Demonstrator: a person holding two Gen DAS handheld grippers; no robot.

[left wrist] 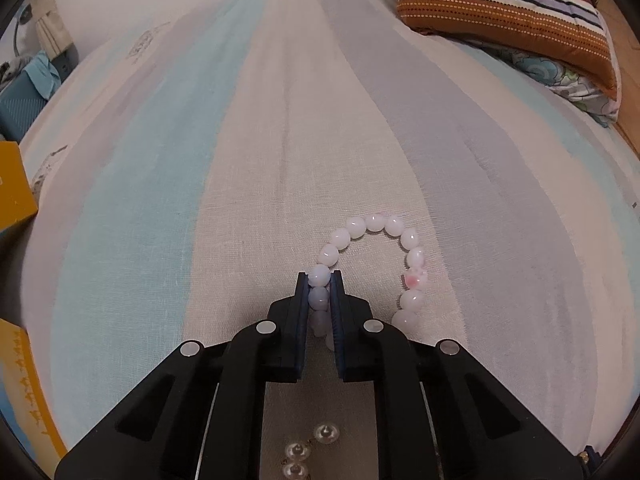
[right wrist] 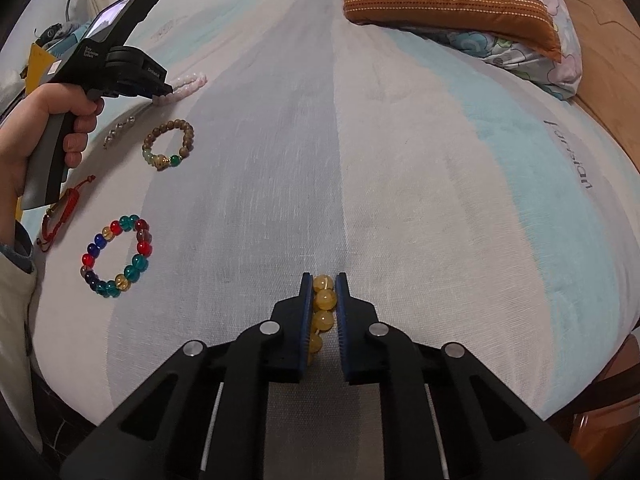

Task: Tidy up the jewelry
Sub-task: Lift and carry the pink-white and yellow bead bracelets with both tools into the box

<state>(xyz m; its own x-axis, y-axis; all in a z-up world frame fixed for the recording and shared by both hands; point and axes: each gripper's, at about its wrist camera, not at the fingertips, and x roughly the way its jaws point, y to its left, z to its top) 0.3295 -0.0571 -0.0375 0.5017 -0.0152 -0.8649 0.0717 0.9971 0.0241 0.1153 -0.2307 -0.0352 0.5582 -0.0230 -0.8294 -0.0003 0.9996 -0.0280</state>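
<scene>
Left claw clamps pink bracelet, partly hidden | right claw clamps yellow bracelet, mostly hidden

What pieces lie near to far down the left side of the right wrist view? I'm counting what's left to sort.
Multicoloured bead bracelet → red cord bracelet → brown wooden bead bracelet → pink bead bracelet.
</scene>
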